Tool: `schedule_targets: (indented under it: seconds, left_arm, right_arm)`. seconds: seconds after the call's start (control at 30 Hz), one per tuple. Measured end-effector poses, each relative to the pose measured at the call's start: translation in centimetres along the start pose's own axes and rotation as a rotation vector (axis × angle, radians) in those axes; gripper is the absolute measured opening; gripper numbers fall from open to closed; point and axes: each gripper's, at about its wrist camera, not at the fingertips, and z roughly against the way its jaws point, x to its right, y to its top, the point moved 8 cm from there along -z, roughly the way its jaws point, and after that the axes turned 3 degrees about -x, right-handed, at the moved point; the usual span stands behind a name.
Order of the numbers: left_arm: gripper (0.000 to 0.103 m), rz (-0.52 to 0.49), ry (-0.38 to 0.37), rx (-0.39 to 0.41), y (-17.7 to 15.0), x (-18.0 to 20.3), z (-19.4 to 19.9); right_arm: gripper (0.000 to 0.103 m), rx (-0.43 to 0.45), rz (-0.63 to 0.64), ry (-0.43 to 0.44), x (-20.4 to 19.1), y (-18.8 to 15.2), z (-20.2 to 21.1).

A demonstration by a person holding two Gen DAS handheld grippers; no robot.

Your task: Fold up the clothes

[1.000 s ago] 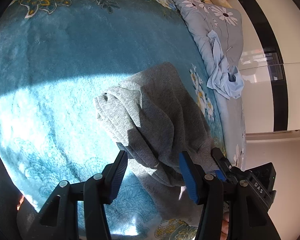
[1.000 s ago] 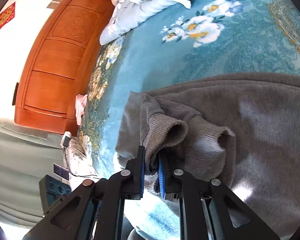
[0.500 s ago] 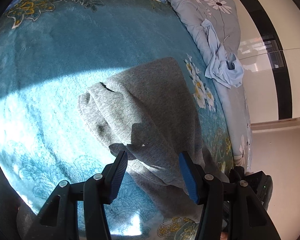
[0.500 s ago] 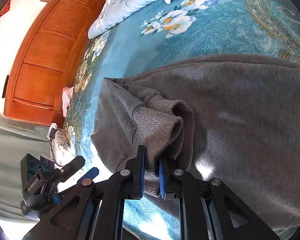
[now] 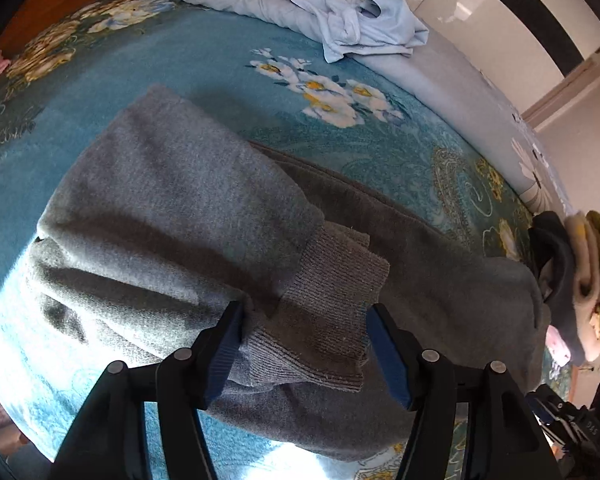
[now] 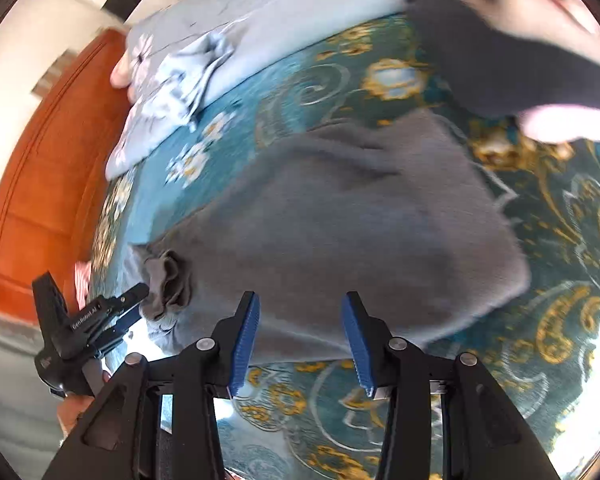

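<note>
One view only: ribbed cuffs (image 5: 332,292).

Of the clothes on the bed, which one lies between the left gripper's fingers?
The grey sweater, by its ribbed cuff. The light blue garment lies crumpled far off on the quilt; the folded pile sits at the right edge.

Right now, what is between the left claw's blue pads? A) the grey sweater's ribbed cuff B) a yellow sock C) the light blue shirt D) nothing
A: the ribbed cuff of the grey sweater lies between the opening left claw.
</note>
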Motion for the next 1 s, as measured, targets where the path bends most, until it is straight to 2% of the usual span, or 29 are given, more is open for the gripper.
schedule_targets:
  seconds: [0.07,0.1,0.17,0.27,0.47,0.6,0.73,0.77,0.83,0.87,0.9,1.0]
  left_arm:
    - [0.069,-0.047,0.031,-0.019,-0.2,-0.1,-0.5]
    - [0.069,-0.053,0.027,-0.013,-0.2,-0.2,-0.2]
    - [0.069,-0.033,0.003,0.0,-0.4,-0.5,0.5]
    - [0.069,0.041,-0.047,0.02,-0.7,-1.5,1.8]
    - [0.069,0.271,-0.2,0.088,-2.7,-4.6,5.3]
    - [0.069,0.281,-0.17,0.112,-2.9,-6.0,6.8]
    - [0.069,0.296,-0.195,0.143,-2.7,-6.3,8.2]
    - [0.069,0.293,-0.198,0.148,-2.7,-6.3,8.4]
    - [0.069,0.287,-0.203,0.158,-2.7,-6.3,9.0]
    - [0.069,0.288,-0.207,0.16,-2.8,-6.4,9.2]
    - [0.069,0.294,-0.212,0.161,-2.9,-6.6,9.2]
    - [0.069,0.318,-0.225,0.168,-3.1,-7.3,9.5]
  right_arm:
    - [0.045,0.031,-0.1,0.01,3.5,0.1,1.3]
    - [0.052,0.048,-0.138,0.018,4.7,0.1,1.7]
    - [0.063,0.074,-0.21,0.042,6.7,0.1,2.0]
    - [0.063,0.085,-0.291,0.097,8.4,0.3,1.1]
    - [0.063,0.168,-0.4,0.193,9.1,1.5,-0.3]
    - [0.063,0.193,-0.427,0.258,8.5,2.3,-1.3]
    - [0.065,0.202,-0.469,0.311,8.2,2.9,-2.0]
    - [0.064,0.206,-0.484,0.322,8.2,3.0,-2.0]
    - [0.05,0.204,-0.517,0.357,8.1,3.1,-2.1]
    - [0.034,0.195,-0.516,0.359,7.9,3.1,-2.1]
    - [0.025,0.188,-0.499,0.349,7.5,3.3,-2.1]
    - [0.023,0.184,-0.425,0.325,5.7,3.7,-1.0]
